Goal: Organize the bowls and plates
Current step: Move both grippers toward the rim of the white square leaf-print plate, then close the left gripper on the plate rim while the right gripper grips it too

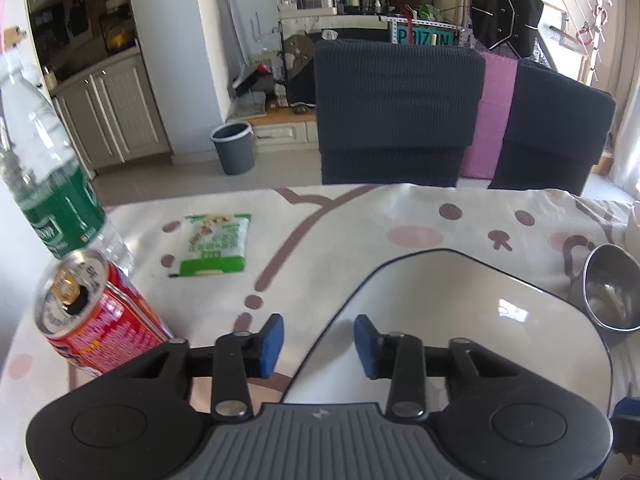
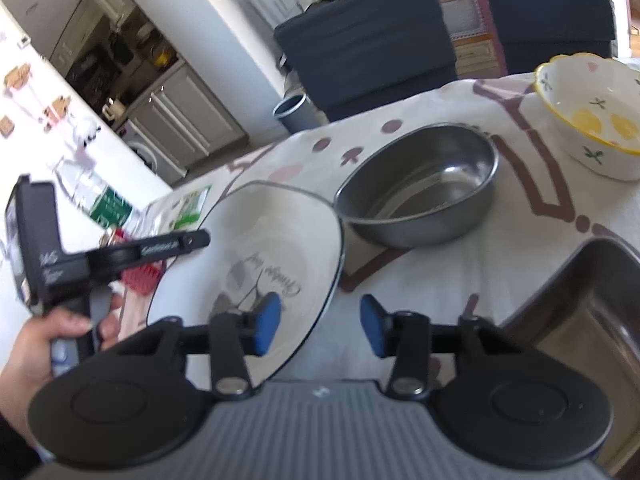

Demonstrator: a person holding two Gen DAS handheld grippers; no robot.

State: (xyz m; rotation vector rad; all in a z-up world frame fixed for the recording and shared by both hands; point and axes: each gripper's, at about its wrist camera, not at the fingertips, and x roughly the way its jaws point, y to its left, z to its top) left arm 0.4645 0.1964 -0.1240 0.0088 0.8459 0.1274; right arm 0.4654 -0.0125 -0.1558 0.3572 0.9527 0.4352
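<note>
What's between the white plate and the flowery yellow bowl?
The round metal bowl sits between the white plate and the flowery yellow bowl, seen in the right wrist view.

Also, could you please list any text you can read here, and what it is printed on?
"PRIZON" (partly hidden): teal sign behind the chairs.
Cursive script on the white plate: upside down, unreadable.
Red can, green bottle label, snack packet: print too blurred.

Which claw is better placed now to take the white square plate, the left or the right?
Probably the left. The left claw is open with the white square plate's rim between its fingers. The right claw is open too, beside the plate's corner.
</note>
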